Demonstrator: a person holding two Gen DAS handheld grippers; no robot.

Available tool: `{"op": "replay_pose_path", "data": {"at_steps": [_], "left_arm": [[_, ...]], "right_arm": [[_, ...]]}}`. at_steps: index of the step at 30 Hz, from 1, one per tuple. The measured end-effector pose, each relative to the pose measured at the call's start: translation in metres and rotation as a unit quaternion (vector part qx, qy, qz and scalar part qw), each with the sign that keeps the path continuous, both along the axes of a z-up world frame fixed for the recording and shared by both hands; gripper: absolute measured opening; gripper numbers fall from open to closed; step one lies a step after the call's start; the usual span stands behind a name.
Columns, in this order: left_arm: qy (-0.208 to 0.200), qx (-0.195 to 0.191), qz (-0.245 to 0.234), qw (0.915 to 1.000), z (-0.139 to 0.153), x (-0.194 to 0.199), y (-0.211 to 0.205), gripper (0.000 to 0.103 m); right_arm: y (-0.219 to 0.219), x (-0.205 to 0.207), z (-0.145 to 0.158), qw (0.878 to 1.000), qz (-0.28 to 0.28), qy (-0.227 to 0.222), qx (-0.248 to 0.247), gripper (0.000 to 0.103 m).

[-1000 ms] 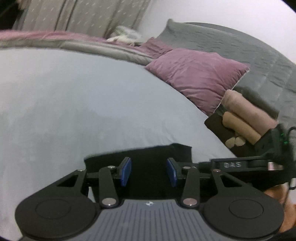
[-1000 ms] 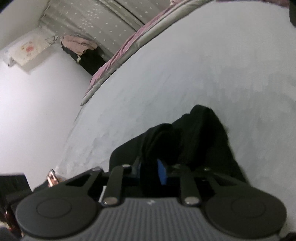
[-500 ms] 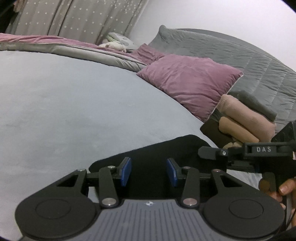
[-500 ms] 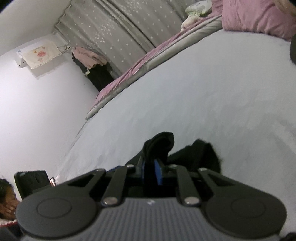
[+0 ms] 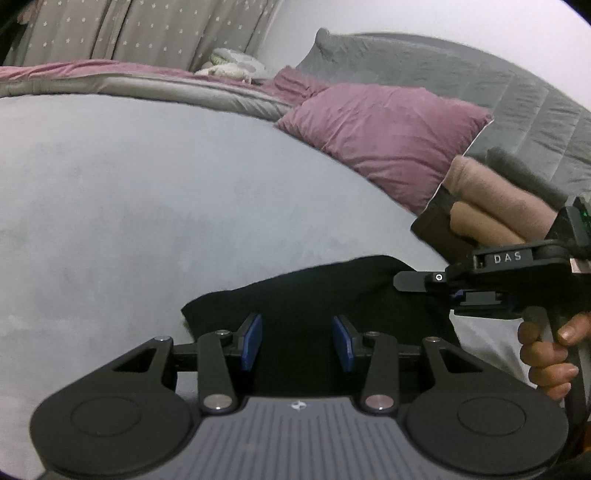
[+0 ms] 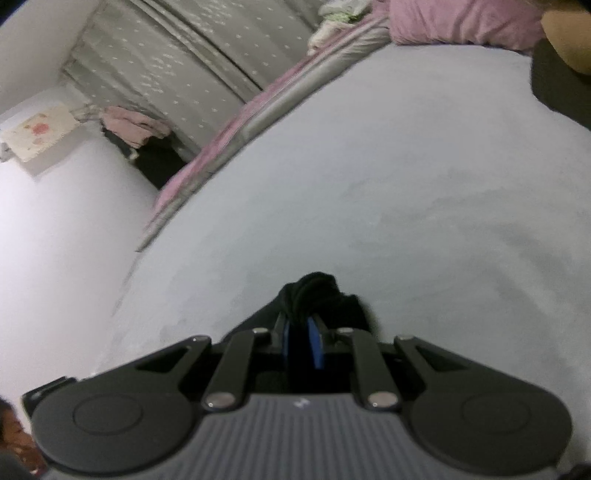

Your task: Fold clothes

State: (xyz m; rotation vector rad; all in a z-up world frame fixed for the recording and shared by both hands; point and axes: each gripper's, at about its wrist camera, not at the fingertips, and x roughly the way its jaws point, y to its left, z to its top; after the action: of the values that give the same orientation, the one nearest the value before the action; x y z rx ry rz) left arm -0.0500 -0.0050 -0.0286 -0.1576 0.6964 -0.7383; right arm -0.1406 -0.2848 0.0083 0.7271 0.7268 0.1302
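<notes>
We see our left gripper (image 5: 297, 341) with its blue pads set apart and nothing pinched between them; the flat black cloth garment (image 5: 332, 291) lies just ahead of and beneath those pads, spread on the pale grey bed cover (image 5: 147, 206). To the right of the left gripper, our right gripper (image 6: 300, 341) comes in from the side, held by a hand (image 5: 550, 354) wrapped around its grip. In the right wrist view, its blue pads are pressed together on a bunched fold of the black garment, which pokes out just past the fingertips.

Beyond the left gripper and to its right sits a mauve square pillow (image 5: 384, 144), leaning against a grey quilted headboard (image 5: 461, 85). Nearer, just behind the right gripper, lies a stack of rolled pinkish-tan knit clothes (image 5: 491, 206) on a dark brown folded piece. Far ahead of the left gripper, a star-patterned grey curtain (image 5: 147, 33) hangs past a mauve and grey bedspread edge (image 5: 122, 79). To the far left of the right gripper, pink clothes (image 6: 129, 123) hang on the white wall.
</notes>
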Motion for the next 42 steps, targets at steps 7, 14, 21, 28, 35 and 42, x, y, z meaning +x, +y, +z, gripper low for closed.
{"op": "replay_pose_path", "data": {"at_steps": [7,14,21,28,35,42], "left_arm": [[0.002,0.009,-0.006,0.9999,-0.007,0.003,-0.003,0.042],[0.007,0.009,0.0,0.9999,0.004,0.001,-0.001,0.042],[0.007,0.0,0.003,1.0,0.013,-0.004,0.007,0.042],[0.012,-0.007,0.007,0.9999,0.019,-0.005,0.011,0.042],[0.017,-0.005,0.007,0.9998,0.019,-0.005,0.012,0.042],[0.022,0.0,0.011,0.9997,0.016,-0.002,0.012,0.042]], "right_arm": [[-0.002,-0.009,-0.006,0.999,-0.031,0.011,0.011,0.047],[-0.001,-0.049,0.008,0.998,-0.062,0.018,0.021,0.048],[0.015,-0.084,0.008,0.996,-0.075,0.026,0.046,0.047],[0.02,-0.095,0.001,0.993,-0.093,0.036,0.061,0.045],[0.027,-0.085,-0.013,0.992,-0.095,0.051,0.071,0.042],[0.034,-0.073,-0.026,0.992,-0.102,0.06,0.049,0.013]]}}
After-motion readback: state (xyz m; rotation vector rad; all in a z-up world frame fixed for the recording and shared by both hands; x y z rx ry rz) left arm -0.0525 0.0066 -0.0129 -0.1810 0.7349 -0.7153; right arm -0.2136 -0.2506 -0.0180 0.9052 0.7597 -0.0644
